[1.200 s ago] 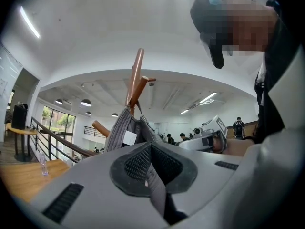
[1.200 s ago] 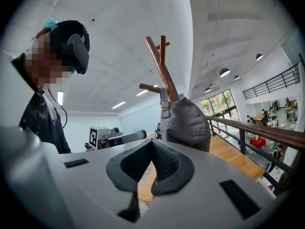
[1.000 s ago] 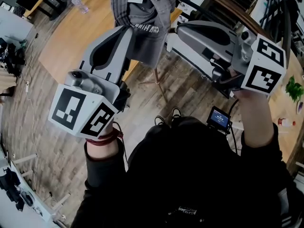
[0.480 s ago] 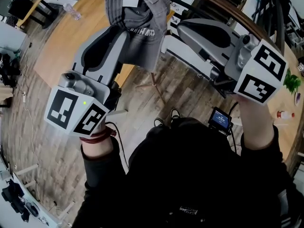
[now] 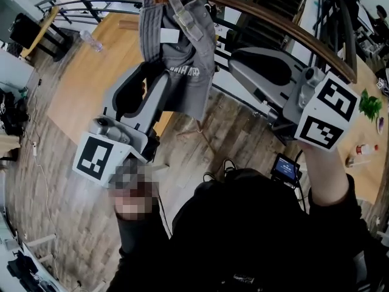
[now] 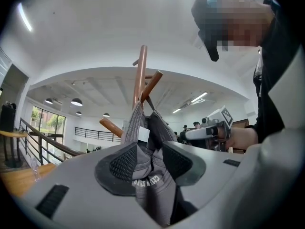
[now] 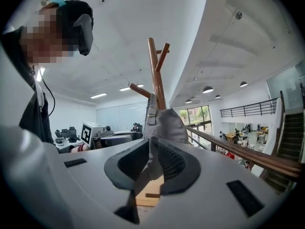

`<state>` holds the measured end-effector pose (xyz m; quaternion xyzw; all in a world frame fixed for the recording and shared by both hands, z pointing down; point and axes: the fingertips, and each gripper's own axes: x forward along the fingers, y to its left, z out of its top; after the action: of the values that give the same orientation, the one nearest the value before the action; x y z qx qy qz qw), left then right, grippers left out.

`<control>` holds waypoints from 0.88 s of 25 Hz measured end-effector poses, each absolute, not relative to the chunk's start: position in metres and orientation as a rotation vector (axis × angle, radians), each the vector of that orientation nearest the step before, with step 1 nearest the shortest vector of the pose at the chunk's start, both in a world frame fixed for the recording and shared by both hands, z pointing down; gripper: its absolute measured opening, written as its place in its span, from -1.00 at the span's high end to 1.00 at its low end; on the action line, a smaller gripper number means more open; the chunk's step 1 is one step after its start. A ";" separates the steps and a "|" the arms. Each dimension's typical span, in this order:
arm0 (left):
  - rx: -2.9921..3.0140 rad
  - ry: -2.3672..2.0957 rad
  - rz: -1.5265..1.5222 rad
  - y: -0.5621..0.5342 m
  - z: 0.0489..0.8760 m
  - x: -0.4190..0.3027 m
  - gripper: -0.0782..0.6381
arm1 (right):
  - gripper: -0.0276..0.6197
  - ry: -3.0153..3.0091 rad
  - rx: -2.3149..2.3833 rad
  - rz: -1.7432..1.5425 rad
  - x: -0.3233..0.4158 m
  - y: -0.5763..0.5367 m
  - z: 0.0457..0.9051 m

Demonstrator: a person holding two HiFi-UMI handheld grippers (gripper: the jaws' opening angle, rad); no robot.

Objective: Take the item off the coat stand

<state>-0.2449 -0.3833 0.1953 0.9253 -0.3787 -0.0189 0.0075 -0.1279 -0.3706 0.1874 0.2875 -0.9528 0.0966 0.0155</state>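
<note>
Grey cap point(image 5: 182, 72), judged soft, light and floppy, hangs from a peg of the coat stand point(image 6: 139, 75). The jaws of my left gripper point(image 6: 145, 160) have just opened, with the crown loose between them. The jaws of my right gripper point(image 7: 151, 159), just easing apart, pinch a fold. Best hold: gathered crown fabric.

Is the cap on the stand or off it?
On: the cap hangs by its strap from the stand.

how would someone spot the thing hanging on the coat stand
Find the brown wooden coat stand with angled pegs. From it hangs a grey fabric cap with pale lettering and a white tag. It is the only thing hanging there.
</note>
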 end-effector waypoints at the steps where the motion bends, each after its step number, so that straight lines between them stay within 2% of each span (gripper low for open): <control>1: 2.896 -1.181 -0.065 -0.384 0.194 -0.246 0.31 | 0.73 -2.961 0.899 0.301 -0.128 -0.370 0.187; 5: 2.916 -1.166 -0.053 -0.385 0.191 -0.249 0.24 | 0.66 -2.957 0.917 0.290 -0.132 -0.369 0.186; 12: 2.906 -1.188 -0.054 -0.400 0.195 -0.256 0.12 | 0.42 -2.942 0.926 0.272 -0.147 -0.372 0.189; 22: 2.894 -1.164 -0.035 -0.421 0.202 -0.256 0.05 | 0.12 -2.898 0.870 0.245 -0.165 -0.383 0.198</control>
<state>-0.2560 -0.4209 0.2022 0.9277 -0.3731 -0.0111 0.0113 -0.1652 -0.3829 0.1981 0.2862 -0.9533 0.0807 0.0527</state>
